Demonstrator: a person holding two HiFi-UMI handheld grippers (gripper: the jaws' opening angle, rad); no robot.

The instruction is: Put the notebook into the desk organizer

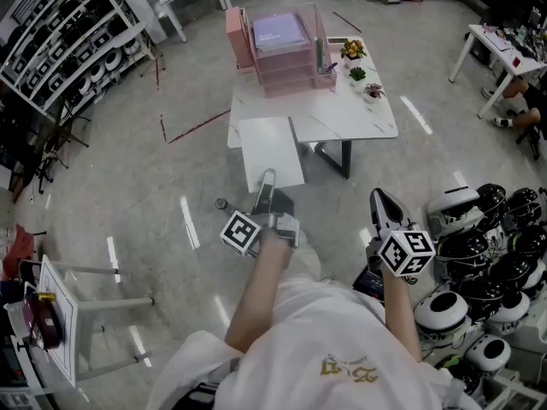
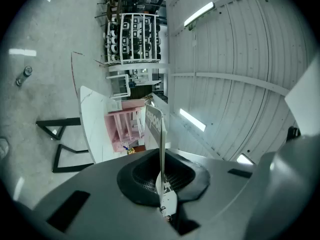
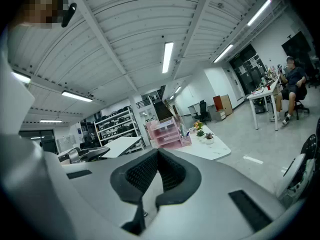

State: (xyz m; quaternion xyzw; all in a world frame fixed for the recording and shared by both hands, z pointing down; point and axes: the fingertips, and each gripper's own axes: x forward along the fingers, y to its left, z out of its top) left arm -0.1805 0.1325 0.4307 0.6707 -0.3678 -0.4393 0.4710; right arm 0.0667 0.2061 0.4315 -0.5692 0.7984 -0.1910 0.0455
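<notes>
Edge-on, the clamped notebook (image 2: 154, 123) seemingly hides part of the desk organizer (image 2: 122, 129).

Person in white shirt (image 1: 325, 340) seen from above, gripper in each hand. Left gripper (image 1: 268, 180) clamped on near edge of white notebook (image 1: 272, 148), held flat, far end overlapping near edge of white table (image 1: 363, 125). Right gripper (image 1: 382, 202) apart at right, nothing in it, dark jaws together. Pink desk organizer (image 1: 286, 62) at table's far side, purple-covered item (image 1: 280, 31) in top tier. Small potted plants (image 1: 359, 73) just right of organizer. Black-and-white helmets (image 1: 479, 250) piled on floor at right. Storage rack (image 1: 68, 32) upper left
</notes>
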